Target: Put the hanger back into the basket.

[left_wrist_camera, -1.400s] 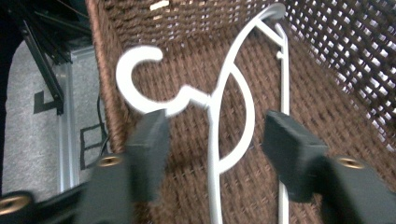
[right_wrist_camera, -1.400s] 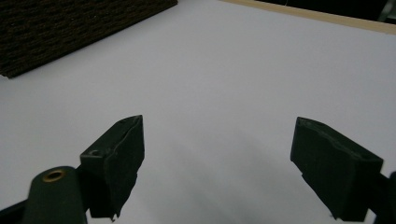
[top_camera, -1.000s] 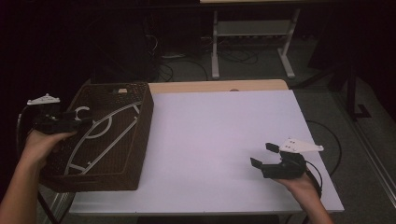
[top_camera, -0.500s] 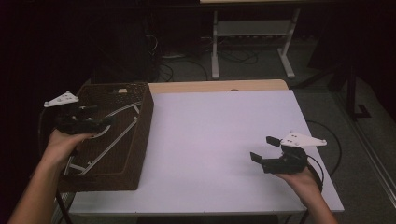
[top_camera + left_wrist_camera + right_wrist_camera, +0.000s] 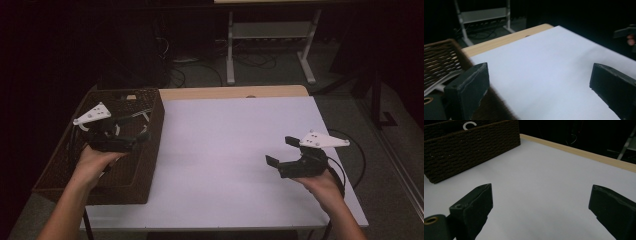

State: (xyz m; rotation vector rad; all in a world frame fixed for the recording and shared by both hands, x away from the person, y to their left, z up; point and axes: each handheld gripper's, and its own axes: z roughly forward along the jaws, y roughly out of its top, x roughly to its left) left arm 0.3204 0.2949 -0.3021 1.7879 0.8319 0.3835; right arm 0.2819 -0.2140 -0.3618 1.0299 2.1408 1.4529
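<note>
Basket (image 5: 125,150) sits at the table's (image 5: 230,150) left edge, holding what may be white hangers. Left gripper (image 5: 131,136) hovers above it, jaws just widened, empty; right gripper (image 5: 280,152), right of the basket, likewise. Next: reach in.

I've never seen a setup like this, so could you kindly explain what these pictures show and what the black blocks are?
A person holds a hand-held two-jaw tool in each hand. The high view looks down on a white-covered table. A dark wicker basket stands at its left edge with pale hangers inside. The left tool hovers over the basket; the right tool is above the table's right side. The other two pictures come from cameras riding on the tools: the black blocks are each tool's own jaws, and both pairs have just been opening, with nothing between them. Nothing is held.
</note>
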